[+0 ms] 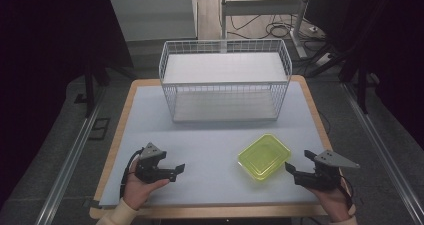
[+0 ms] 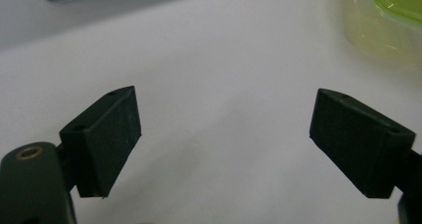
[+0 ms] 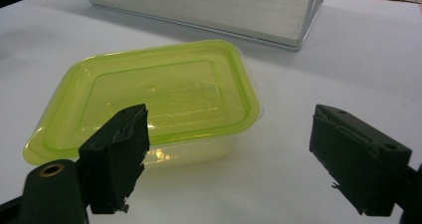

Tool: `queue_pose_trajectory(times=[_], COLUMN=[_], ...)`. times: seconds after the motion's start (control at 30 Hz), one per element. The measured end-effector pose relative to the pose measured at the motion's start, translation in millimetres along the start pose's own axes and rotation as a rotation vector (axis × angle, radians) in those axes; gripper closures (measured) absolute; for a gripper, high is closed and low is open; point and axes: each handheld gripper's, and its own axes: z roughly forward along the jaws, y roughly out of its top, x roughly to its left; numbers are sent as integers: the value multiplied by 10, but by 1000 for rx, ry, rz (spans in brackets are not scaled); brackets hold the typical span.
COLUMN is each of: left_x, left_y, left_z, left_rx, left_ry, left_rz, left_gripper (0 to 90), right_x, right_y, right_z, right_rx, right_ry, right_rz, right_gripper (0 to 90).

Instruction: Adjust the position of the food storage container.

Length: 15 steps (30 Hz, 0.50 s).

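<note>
Both claws wide and empty, the job yet to begin

My left gripper (image 1: 172,169) rests agape on the table (image 1: 210,135); the lidded green container (image 1: 264,155) sits untouched before the empty wire basket (image 1: 225,80), and my right gripper (image 1: 295,171), jaws spread, waits just beside it

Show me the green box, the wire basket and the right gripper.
green box (image 1: 264,156), high view, middle of its lid.
wire basket (image 1: 225,89), high view, its front wire wall.
right gripper (image 1: 297,162), high view, between its open fingertips.
</note>
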Motion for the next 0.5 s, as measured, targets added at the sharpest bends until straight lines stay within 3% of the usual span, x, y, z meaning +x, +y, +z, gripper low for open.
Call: queue_pose_trajectory(times=[0.13, 0.2, 0.37, 0.5], left_x=[-15, -57, -79, -76], left_y=[13, 24, 29, -24], left_z=[36, 31, -18, -40], left_rx=[5, -3, -32, -17], left_ry=[-21, -20, -22, -10], left_rz=[-11, 15, 19, 39], left_gripper=[126, 127, 133, 140], right_x=[-30, -49, -62, -61], right_y=[-4, -26, -15, -19], right_z=[-6, -13, -19, -3], right_rx=[2, 9, 1, 9], right_ry=[16, 26, 18, 14], right_rz=[4, 4, 5, 5], right_gripper=[162, 162, 153, 160])
